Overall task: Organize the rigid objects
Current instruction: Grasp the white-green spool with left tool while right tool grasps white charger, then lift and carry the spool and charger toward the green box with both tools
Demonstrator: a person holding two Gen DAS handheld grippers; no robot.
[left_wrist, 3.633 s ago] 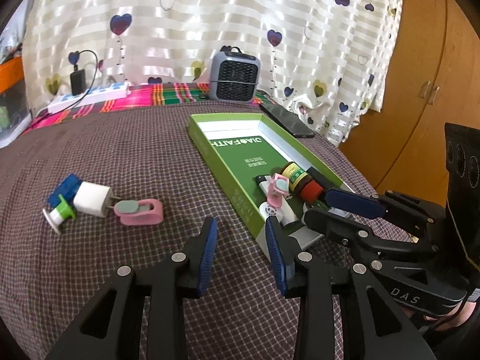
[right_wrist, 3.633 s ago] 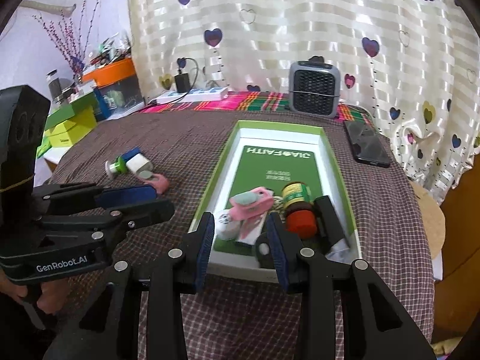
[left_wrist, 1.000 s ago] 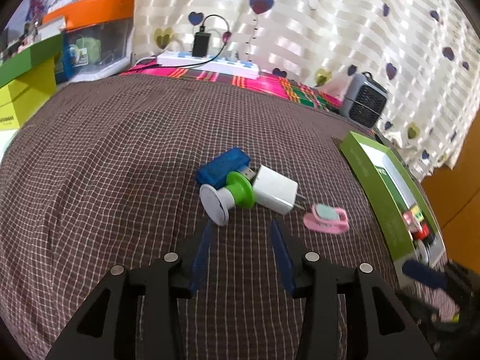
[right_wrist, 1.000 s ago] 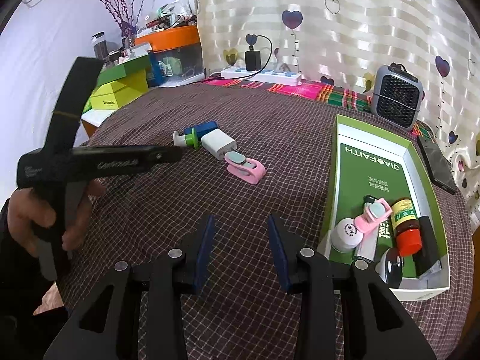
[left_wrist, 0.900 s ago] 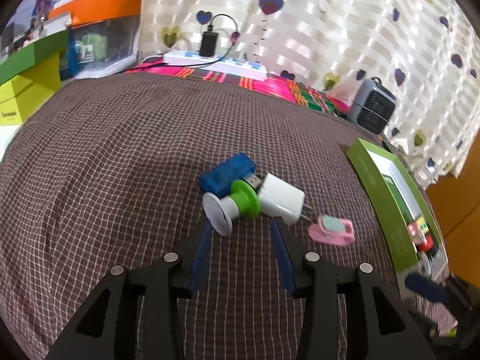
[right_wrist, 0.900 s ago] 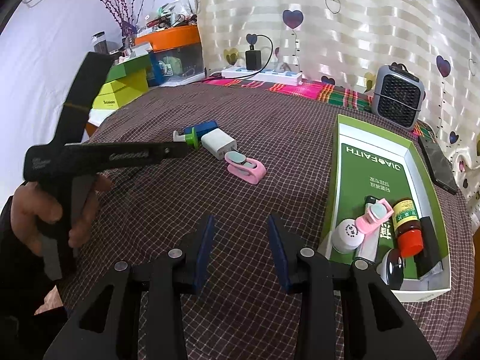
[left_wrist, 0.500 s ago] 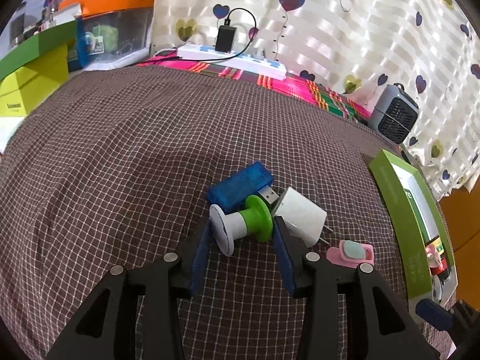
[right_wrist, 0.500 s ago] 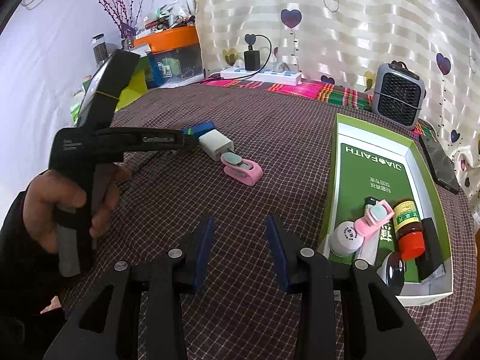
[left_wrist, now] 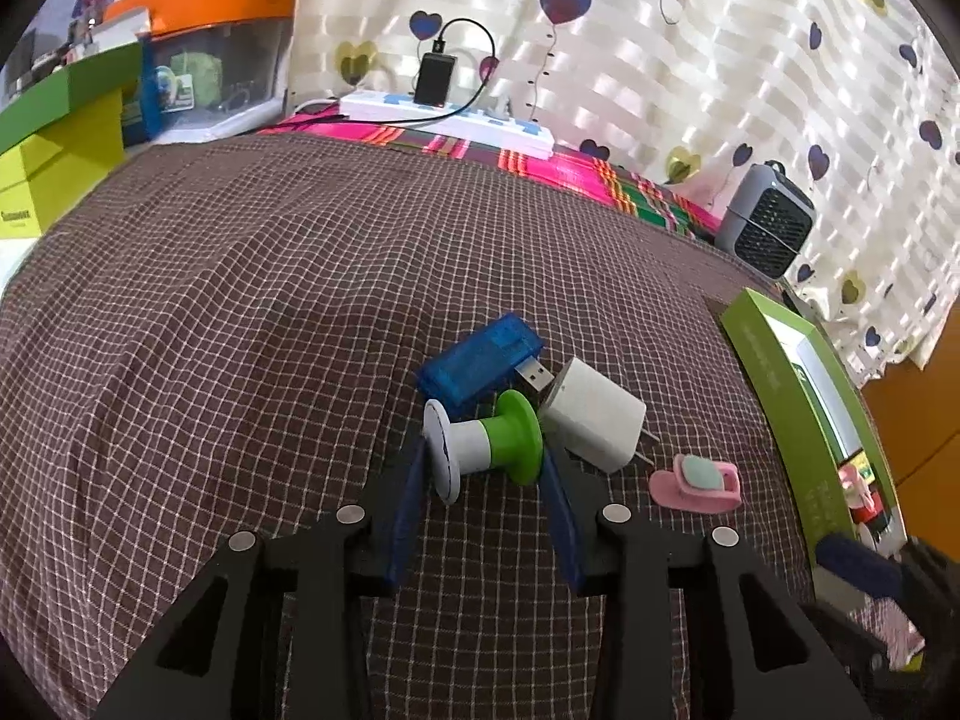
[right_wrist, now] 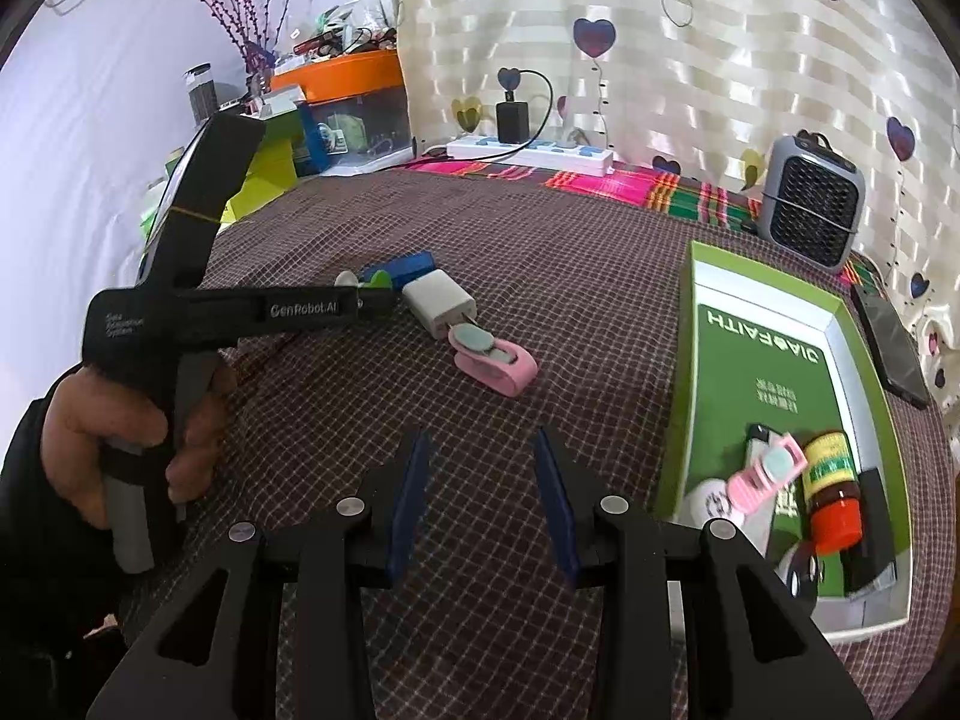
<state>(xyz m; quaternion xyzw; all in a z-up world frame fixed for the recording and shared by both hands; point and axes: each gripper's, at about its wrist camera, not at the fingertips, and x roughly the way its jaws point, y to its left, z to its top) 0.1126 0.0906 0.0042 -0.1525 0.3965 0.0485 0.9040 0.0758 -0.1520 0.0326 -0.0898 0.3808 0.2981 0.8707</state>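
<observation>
Brown checked cloth [left_wrist: 252, 276] covers the table, and at its left the left gripper [left_wrist: 483, 468] is closing its blue pads on either end of a white-and-green spool [left_wrist: 480, 441] lying on its side, flanges just at the pads, with a blue USB stick [left_wrist: 480, 354] behind it and a white charger plug [left_wrist: 591, 414] touching its right. Right of those lies a pink clip [left_wrist: 696, 477]. Nearer, the right gripper [right_wrist: 480, 480] hovers half open and empty, beside the green box [right_wrist: 774, 354] at far right holding a brown bottle [right_wrist: 831, 489] and another pink clip [right_wrist: 768, 471].

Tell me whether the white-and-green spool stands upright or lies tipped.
Tipped: the white-and-green spool lies on its side on the checked cloth, flanges facing sideways.
</observation>
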